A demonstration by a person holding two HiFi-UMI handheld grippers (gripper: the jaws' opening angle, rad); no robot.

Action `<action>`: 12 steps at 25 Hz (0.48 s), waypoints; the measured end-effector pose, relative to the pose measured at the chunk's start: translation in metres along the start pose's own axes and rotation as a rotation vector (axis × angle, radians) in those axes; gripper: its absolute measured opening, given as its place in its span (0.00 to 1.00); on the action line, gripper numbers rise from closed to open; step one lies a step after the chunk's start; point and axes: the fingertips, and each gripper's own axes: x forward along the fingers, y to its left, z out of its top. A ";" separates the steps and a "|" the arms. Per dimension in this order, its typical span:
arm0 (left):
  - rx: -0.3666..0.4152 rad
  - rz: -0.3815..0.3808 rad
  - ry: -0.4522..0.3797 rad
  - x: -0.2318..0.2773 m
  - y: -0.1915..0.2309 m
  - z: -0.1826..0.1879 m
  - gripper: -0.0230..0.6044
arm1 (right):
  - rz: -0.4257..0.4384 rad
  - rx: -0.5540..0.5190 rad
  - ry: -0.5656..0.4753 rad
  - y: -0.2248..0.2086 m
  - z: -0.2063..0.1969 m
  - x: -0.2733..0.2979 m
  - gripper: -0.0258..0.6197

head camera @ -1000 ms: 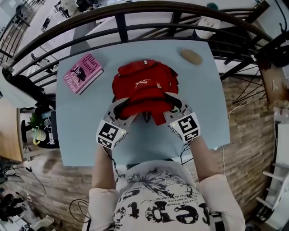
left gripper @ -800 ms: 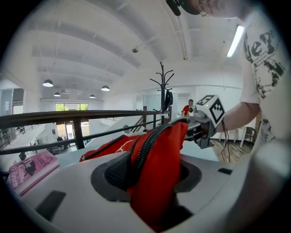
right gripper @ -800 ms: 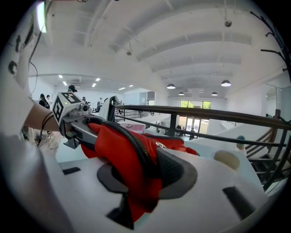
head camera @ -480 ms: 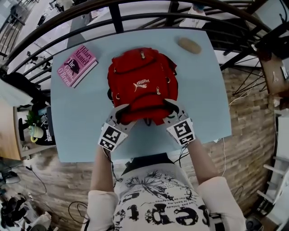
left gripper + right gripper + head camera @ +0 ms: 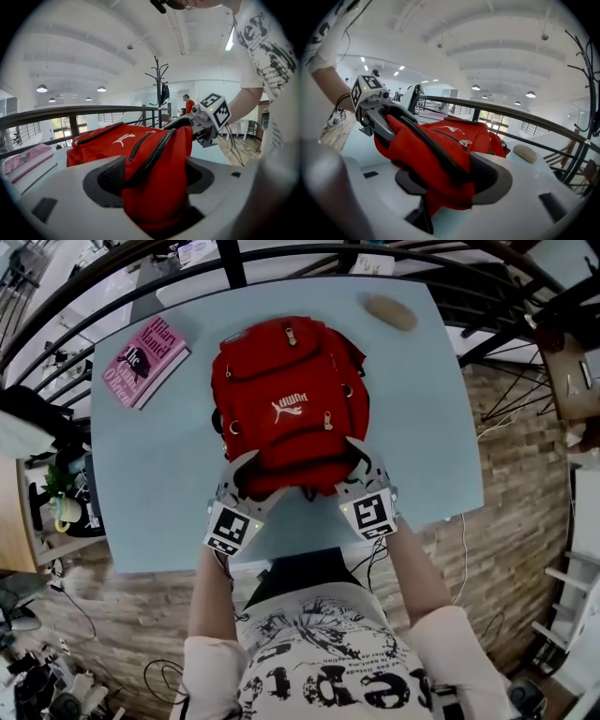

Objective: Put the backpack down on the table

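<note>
A red backpack (image 5: 286,399) lies front up on the pale blue table (image 5: 427,427). Both grippers are at its near end. My left gripper (image 5: 246,476) straddles the near left corner, my right gripper (image 5: 357,463) the near right corner. In the left gripper view the red fabric (image 5: 154,164) and a black zip sit between the wide jaws of my left gripper (image 5: 157,177). In the right gripper view bunched fabric (image 5: 436,154) lies loosely between the pads of my right gripper (image 5: 450,180). Both pairs of jaws have just been opening, with the bag between them.
A pink book (image 5: 145,362) lies at the table's far left corner. A tan oval object (image 5: 391,312) sits at the far right. A dark curved railing (image 5: 234,261) runs behind the table. The person stands at the near edge.
The backpack has come down from a bunched, lifted shape and now lies spread flat on the table. Both grippers sank with it, and their jaws stand wider.
</note>
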 end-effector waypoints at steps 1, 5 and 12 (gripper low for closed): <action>0.012 0.004 -0.002 -0.002 -0.002 0.000 0.53 | -0.011 -0.029 0.012 0.000 -0.002 -0.002 0.35; 0.031 0.008 -0.023 -0.013 -0.010 0.006 0.58 | -0.046 -0.091 0.046 -0.004 -0.010 -0.017 0.50; -0.070 0.032 -0.120 -0.050 -0.017 0.035 0.58 | -0.063 0.030 0.050 0.001 -0.022 -0.055 0.59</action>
